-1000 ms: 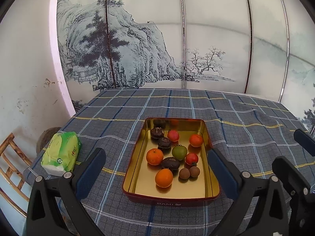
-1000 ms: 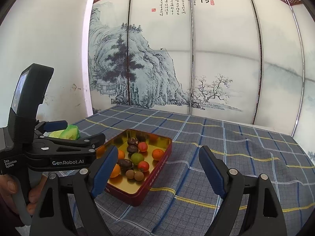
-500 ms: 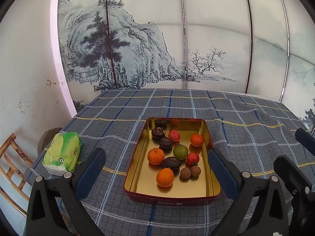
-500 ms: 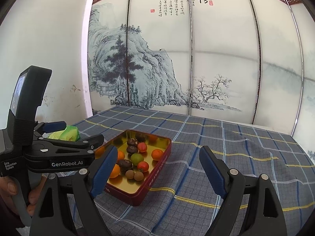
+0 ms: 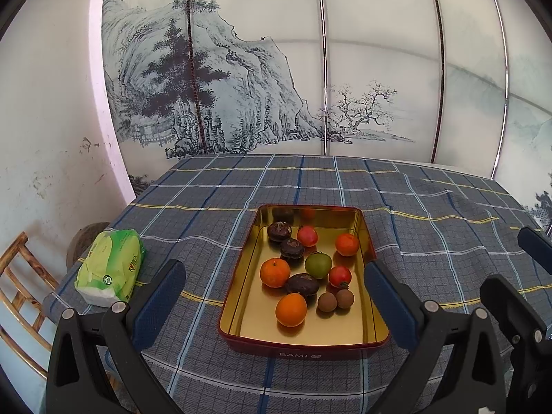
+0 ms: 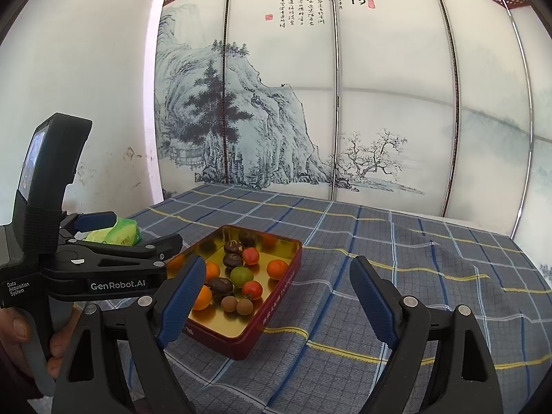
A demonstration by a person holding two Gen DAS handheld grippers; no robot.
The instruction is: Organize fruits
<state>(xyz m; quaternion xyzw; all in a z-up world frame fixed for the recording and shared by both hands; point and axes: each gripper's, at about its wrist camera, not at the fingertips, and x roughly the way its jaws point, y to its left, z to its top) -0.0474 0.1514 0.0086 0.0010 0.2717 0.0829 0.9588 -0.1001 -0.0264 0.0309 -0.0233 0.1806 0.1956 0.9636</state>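
Note:
A red tin with a gold inside sits on the plaid tablecloth. It holds several fruits: oranges, red ones, a green one, dark brown ones and two small brown round ones. My left gripper is open and empty, just in front of the tin; it also shows in the right wrist view. My right gripper is open and empty, above the cloth to the right of the tin.
A green tissue pack lies on the table's left edge. A wooden chair stands beyond that edge. A painted screen closes the far side. Plaid cloth stretches right of the tin.
Both grippers have drifted slightly; the tin sits a little further right in the left wrist view. Nothing was grasped or released.

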